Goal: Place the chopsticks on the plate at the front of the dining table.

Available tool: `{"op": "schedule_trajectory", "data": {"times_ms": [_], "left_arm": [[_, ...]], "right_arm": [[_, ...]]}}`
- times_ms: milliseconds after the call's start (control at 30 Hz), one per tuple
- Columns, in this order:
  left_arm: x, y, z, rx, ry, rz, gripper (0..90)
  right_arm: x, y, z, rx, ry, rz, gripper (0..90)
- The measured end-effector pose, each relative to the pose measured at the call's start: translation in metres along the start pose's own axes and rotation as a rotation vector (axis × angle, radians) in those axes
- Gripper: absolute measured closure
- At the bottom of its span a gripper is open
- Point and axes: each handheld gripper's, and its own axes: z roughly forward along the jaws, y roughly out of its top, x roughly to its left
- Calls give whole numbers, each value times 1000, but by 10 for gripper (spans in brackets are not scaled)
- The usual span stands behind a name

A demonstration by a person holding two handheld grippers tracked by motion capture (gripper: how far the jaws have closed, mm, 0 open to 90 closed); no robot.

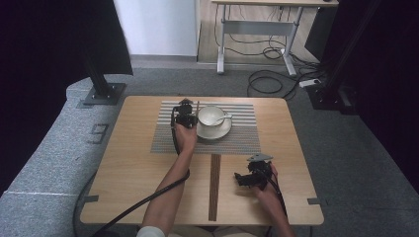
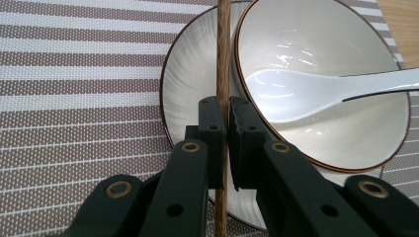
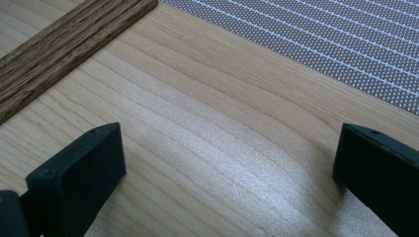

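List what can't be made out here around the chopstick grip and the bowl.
- Chopstick: both ends cut off by the left gripper view's top and bottom edges; in the high view too thin to follow.
- Plate: right part hidden under the bowl.
- Spoon: handle end cut off at the right edge.
- Right tongs: open; nothing between them.

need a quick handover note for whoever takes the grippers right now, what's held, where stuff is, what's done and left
Left gripper: shut on a thin brown wooden chopstick, held over the left rim of the white ribbed saucer, beside the white brown-rimmed bowl.
Right gripper: open, nothing between its jaws, over bare light wooden table, near the dark wooden strip.
Things: bowl sits on the saucer on the grey striped placemat; white ceramic spoon lies in the bowl.
Done: bowl, saucer and spoon set.
Left: likely laying the chopstick down on the placemat beside the saucer.
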Motion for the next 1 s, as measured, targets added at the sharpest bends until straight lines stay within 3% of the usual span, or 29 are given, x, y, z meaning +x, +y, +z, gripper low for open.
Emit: {"op": "schedule_trajectory", "data": {"times_ms": [500, 1000], "left_arm": [[11, 7, 15, -12, -38, -3, 849], [17, 6, 28, 0, -45, -30, 847]], "right_arm": [[0, 0, 0, 0, 0, 0, 0], [0, 0, 0, 0, 0, 0, 0]]}}
